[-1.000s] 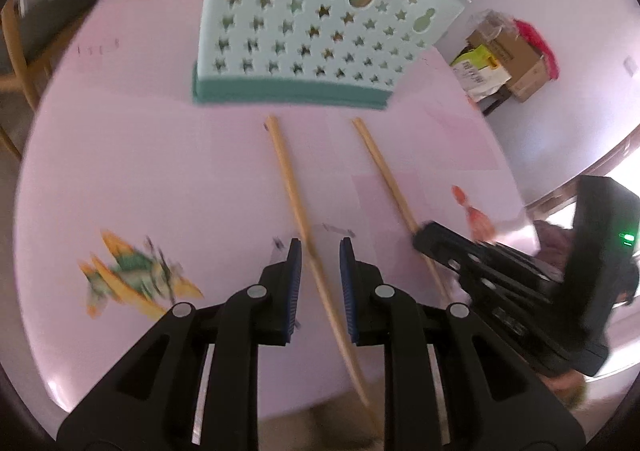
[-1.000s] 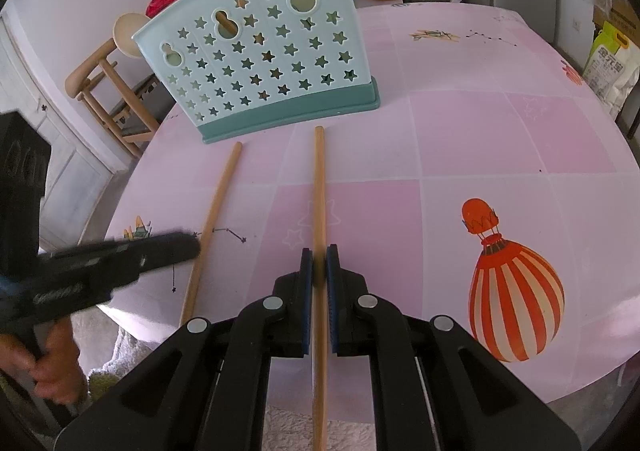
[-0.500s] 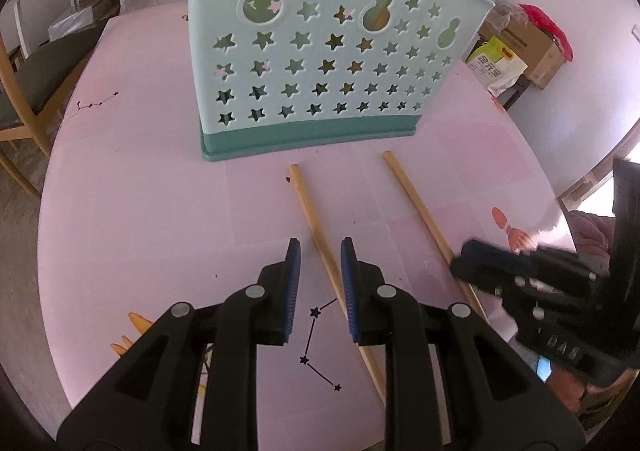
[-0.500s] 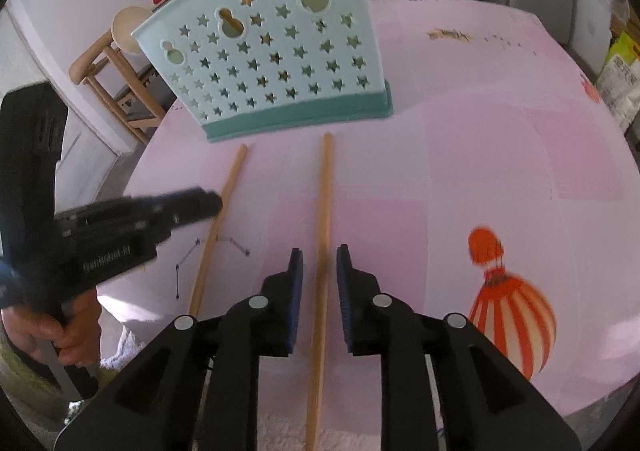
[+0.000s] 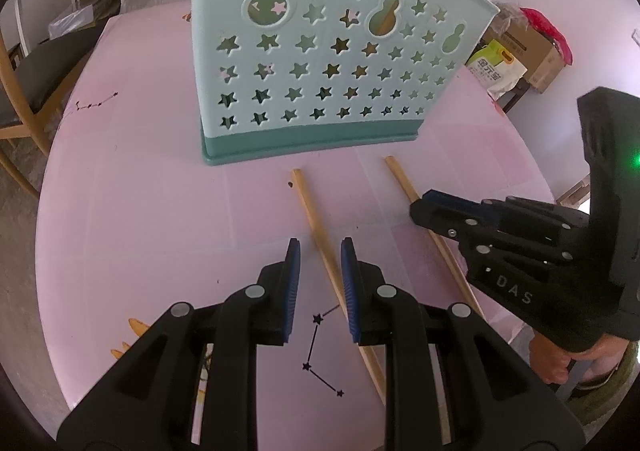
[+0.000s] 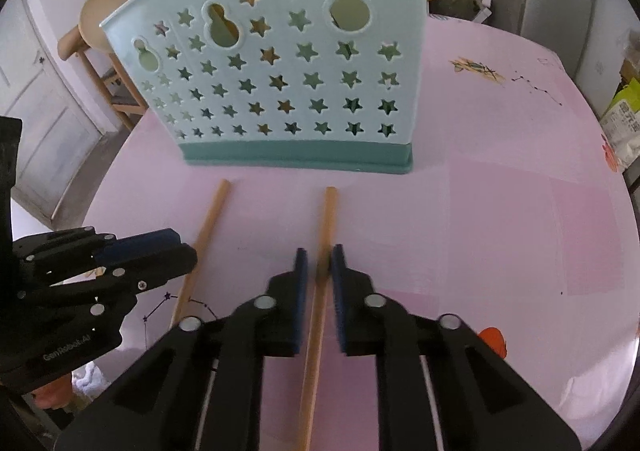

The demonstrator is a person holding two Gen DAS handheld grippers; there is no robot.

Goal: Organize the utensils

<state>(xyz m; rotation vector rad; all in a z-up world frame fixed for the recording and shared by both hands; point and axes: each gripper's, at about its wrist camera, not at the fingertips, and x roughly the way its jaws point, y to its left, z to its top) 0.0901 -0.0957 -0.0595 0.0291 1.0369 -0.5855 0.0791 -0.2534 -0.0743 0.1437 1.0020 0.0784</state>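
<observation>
Two wooden chopsticks lie side by side on the pink table, pointing at a pale green utensil holder with star cut-outs. My left gripper is open and straddles the left chopstick; the stick runs close to the right pad, with no grip showing. My right gripper straddles the right chopstick. Its jaws are closing, with a thin gap still beside the stick. Both sticks rest flat on the table.
The round table drops off close behind both grippers. A wooden chair stands at the left and a stool beyond the holder. Boxes and bags sit on the floor at the right. A hand holds the right gripper.
Both grippers moved forward along their chopsticks toward the holder. The right jaws, shut on their stick a second ago, opened and have narrowed again. The left jaws kept the same gap.
</observation>
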